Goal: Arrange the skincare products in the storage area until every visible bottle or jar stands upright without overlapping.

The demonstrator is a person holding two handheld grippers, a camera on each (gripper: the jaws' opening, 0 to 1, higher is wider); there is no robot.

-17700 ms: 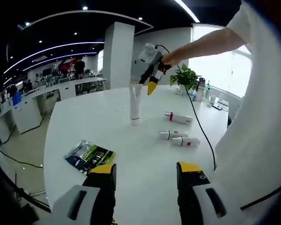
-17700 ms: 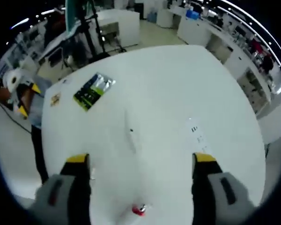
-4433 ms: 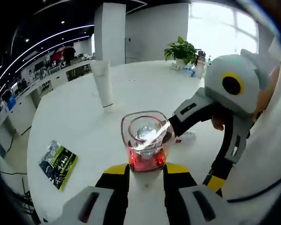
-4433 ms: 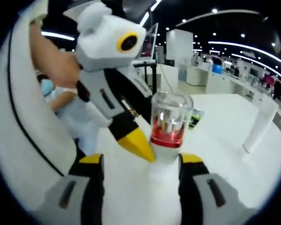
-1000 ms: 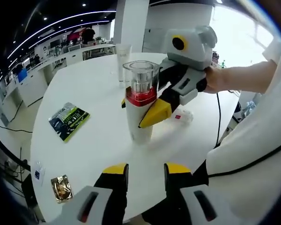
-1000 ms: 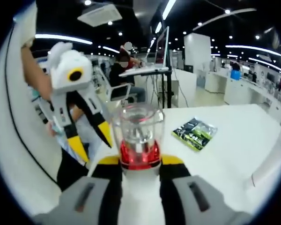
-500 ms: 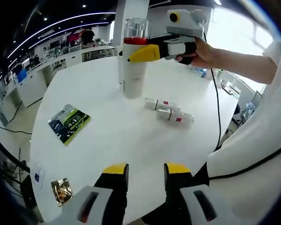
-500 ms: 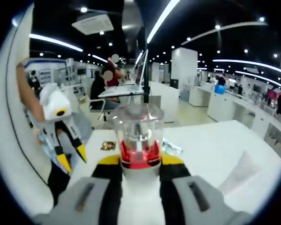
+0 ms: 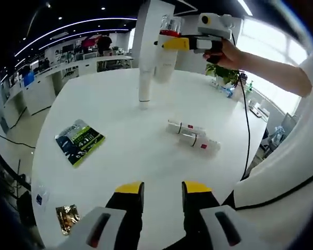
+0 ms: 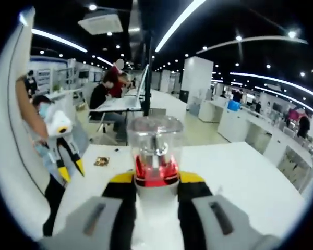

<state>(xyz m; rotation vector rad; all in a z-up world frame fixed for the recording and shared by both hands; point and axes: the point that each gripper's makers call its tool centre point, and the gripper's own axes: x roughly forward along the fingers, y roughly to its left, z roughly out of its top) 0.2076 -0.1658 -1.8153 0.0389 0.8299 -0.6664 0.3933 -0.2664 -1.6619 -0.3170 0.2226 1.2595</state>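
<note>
Change: carried farther out and higher than half a second ago, pump bottle (image 9: 166, 57) now beside upright tube (image 9: 145, 78).
Right tongs (image 9: 173, 44): clamped on bottle below red collar, held above desk (image 9: 125, 156).
Left tongs (image 9: 156, 190): narrow gap, holding nothing, low near desk edge.
Pending: two small bottles (image 9: 193, 135) lying flat, touching.
Method: lower vertically, seat base clear of tube, release only once steady.
</note>
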